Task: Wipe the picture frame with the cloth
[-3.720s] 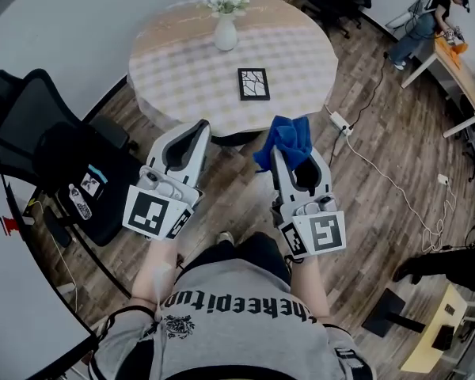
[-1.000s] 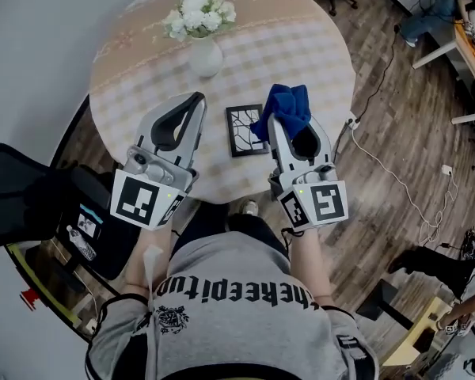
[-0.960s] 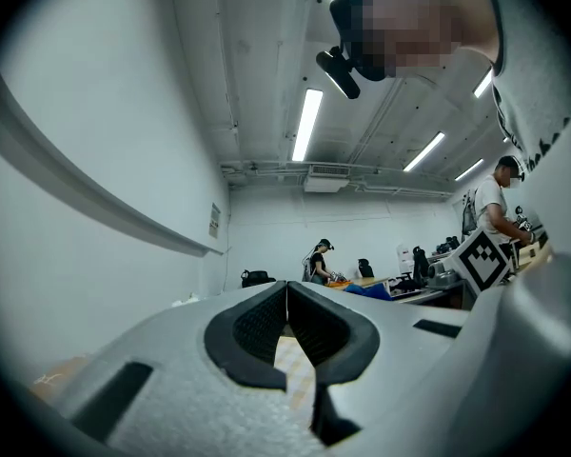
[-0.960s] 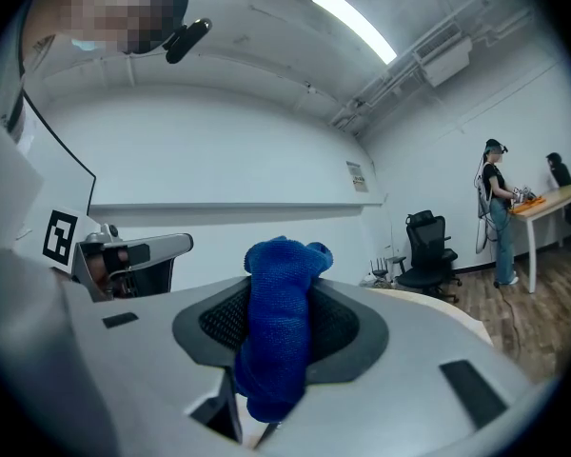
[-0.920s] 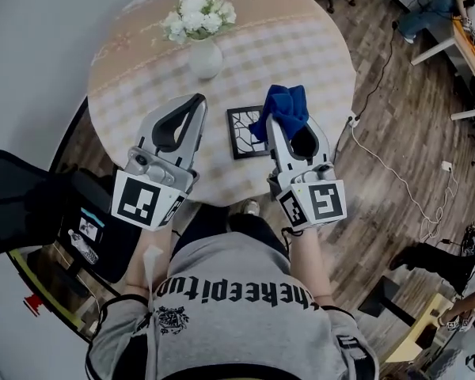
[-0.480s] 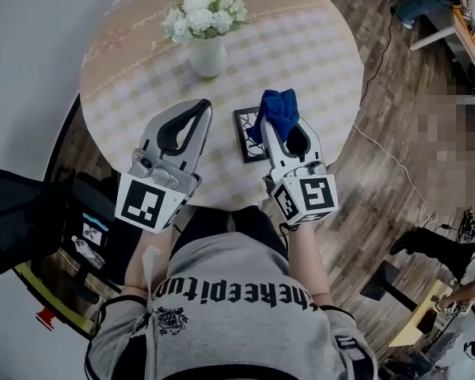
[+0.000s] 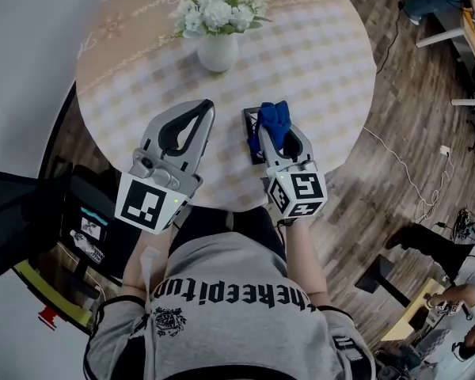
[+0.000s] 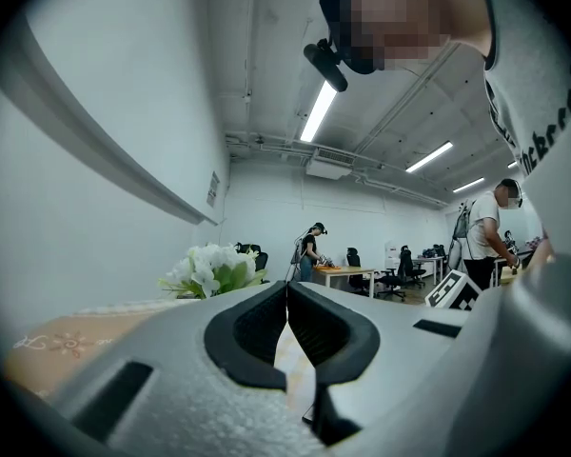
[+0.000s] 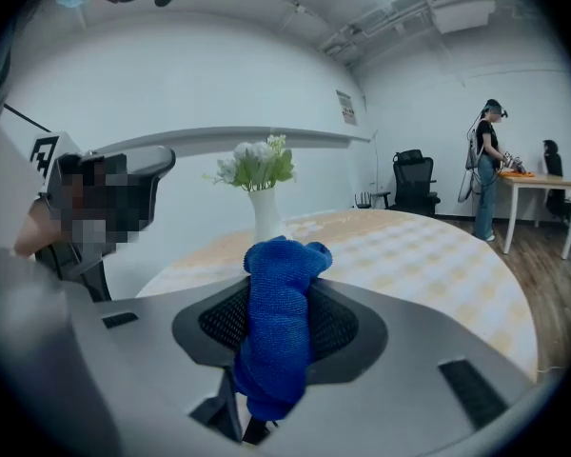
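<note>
A small black picture frame [image 7: 252, 123] lies flat on the round table [image 7: 142, 70], mostly covered in the head view by a bunched blue cloth [image 7: 272, 123]. My right gripper [image 7: 276, 127] is shut on that cloth [image 9: 279, 324] and hangs right over the frame. The frame does not show in either gripper view. My left gripper [image 7: 207, 106] is shut with nothing in it, its tips [image 8: 286, 288] pressed together, over the table to the left of the frame.
A white vase of white flowers [image 7: 218, 18] stands further back on the table, also in the right gripper view [image 9: 259, 190]. A black office chair [image 7: 32, 220] sits at my left. Cables run over the wooden floor [image 7: 404, 165] at the right. People work at desks behind.
I have stepped up to the table. Both grippers moved forward over it, and the right one carried the cloth from beside the frame to over it.
</note>
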`<state>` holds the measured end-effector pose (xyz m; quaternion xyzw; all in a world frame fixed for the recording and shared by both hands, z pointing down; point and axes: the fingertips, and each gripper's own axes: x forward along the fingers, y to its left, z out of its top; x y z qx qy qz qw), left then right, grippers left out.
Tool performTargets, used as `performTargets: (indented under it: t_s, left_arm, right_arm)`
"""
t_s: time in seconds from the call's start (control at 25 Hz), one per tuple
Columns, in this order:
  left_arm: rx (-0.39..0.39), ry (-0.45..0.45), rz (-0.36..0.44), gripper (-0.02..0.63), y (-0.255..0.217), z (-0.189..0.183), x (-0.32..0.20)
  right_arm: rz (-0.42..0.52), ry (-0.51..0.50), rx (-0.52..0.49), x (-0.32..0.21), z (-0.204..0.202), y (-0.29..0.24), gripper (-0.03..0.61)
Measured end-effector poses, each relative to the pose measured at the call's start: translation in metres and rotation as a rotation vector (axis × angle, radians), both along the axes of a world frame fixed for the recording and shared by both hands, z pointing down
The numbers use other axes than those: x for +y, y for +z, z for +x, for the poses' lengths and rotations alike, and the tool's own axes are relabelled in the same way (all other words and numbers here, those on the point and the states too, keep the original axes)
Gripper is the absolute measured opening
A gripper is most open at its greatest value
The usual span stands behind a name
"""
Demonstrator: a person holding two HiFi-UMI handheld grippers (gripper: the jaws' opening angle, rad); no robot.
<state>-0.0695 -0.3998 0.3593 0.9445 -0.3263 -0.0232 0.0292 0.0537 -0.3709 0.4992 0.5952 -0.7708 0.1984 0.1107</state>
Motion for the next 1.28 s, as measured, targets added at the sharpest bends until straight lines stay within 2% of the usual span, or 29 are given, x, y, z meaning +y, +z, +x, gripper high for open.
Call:
performTargets:
  t_s: [0.08,0.28,0.68,0.88,1.04,1.28]
  left_arm:
    - [-0.001,-0.001,-0.032,0.017,0.006,-0.002,-0.001]
    - [0.001,-0.015,-0.047,0.017,0.013,-0.012,-0.009]
    - [-0.002,-0.056,-0.065,0.016,0.024,-0.029,-0.022]
    - [-0.003,-0.072,-0.043,0.017,0.024,-0.031,-0.025]
    - [0.002,-0.070,-0.080,0.017,0.024,-0.026,-0.022]
    - [0.000,-0.067,-0.018,0.016,0.017,-0.020,-0.021]
  right_arm:
    - [-0.047,-0.007,0.005,-0.003,-0.003,0.016,0.152]
    - [-0.159,-0.016,0.035,-0.014,-0.010,0.053,0.150]
    - [-0.348,-0.064,0.194,-0.033,-0.023,0.106,0.146]
    - [-0.374,-0.089,0.239,-0.034,-0.020,0.112,0.141]
    - [-0.383,-0.072,0.280,-0.031,-0.006,0.112,0.140]
    - [-0.398,-0.043,0.318,-0.028,0.024,0.113,0.138]
